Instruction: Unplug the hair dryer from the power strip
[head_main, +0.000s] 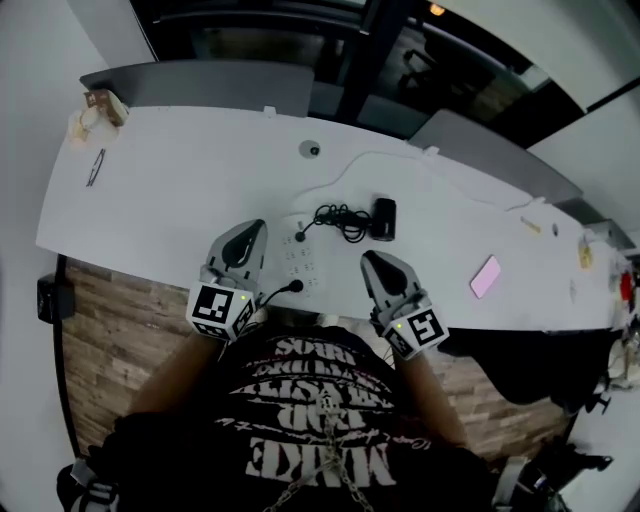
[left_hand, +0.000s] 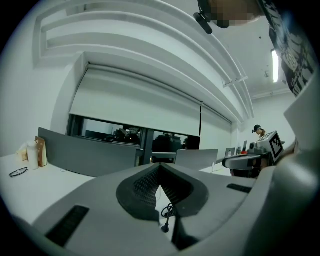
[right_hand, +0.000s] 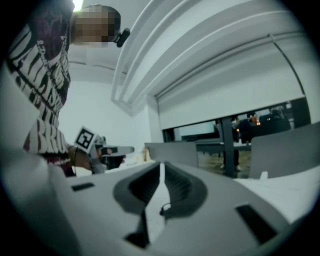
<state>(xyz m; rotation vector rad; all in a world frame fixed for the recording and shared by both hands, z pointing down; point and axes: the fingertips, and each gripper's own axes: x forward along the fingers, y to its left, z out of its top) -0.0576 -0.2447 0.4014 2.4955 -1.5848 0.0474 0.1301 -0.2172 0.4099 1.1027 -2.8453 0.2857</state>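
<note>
**Both grippers closed and empty on either side of the power strip, dryer plug in its socket**

The white power strip (head_main: 300, 262) lies on the white surface (head_main: 180, 190), close to its near edge, straight in front of the person. Two black plugs sit in the strip. The one at its far end (head_main: 300, 237) leads by a loosely bunched black cord (head_main: 340, 218) to the hair dryer (head_main: 384, 218), a small black body lying just right of the strip's far end. The plug at the strip's near end (head_main: 296, 286) has a cord that curves off towards the near edge.

The left gripper (head_main: 252, 230) lies just left of the strip and points away from the person. Its fingers are pressed together at the tips with nothing between them, and through the gap behind the tips its own view shows the bunched cord and a plug on the surface ahead. The right gripper (head_main: 371, 259) lies just right of the strip, nearer the person than the dryer. Its fingers are all but together, only a thin slit showing, and they hold nothing. Neither gripper touches the strip, a plug or the dryer.

Well right of the strip lies a flat pink item (head_main: 486, 276). Beyond the strip sits a round grommet (head_main: 311, 149), and far to its left a pair of glasses (head_main: 96, 167).
</note>
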